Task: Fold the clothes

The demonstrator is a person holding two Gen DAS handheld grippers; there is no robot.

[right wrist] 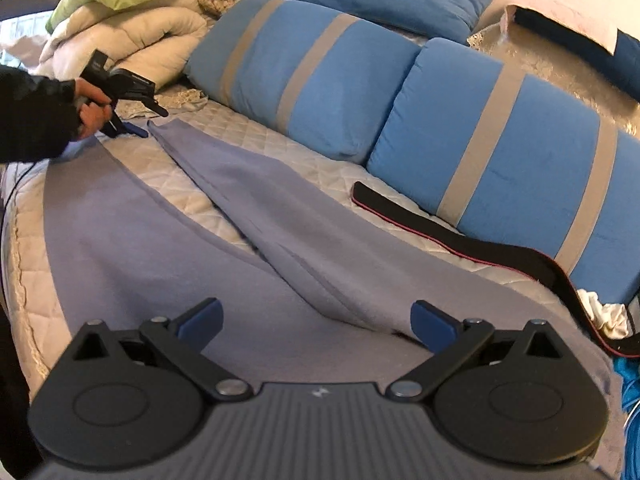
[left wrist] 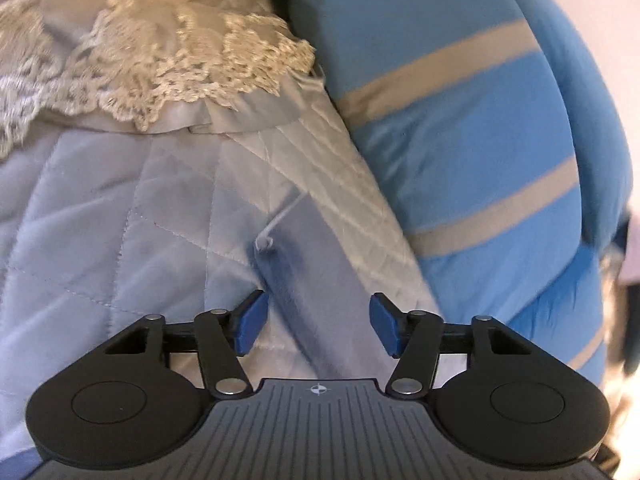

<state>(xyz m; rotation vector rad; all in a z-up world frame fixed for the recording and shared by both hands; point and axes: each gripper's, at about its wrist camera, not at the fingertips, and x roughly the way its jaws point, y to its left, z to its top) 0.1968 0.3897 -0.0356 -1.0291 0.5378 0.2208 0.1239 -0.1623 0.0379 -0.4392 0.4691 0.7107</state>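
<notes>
A pair of lavender-blue trousers (right wrist: 248,216) lies spread on the quilted bed (right wrist: 224,136), its legs running toward the far left. My right gripper (right wrist: 316,326) is open just above the near waist end, with a raised fold of cloth between its fingers. My left gripper (left wrist: 316,324) is open over the far leg end (left wrist: 296,264), where a white thread sticks up. It also shows in the right wrist view (right wrist: 136,130), held by a hand at the tip of the far leg.
Blue pillows with grey stripes (right wrist: 500,152) line the bed's right side, close to the leg end (left wrist: 460,120). A black belt-like strip (right wrist: 440,232) lies beside the trousers. Piled duvets (right wrist: 132,32) and lace trim (left wrist: 180,68) sit at the head.
</notes>
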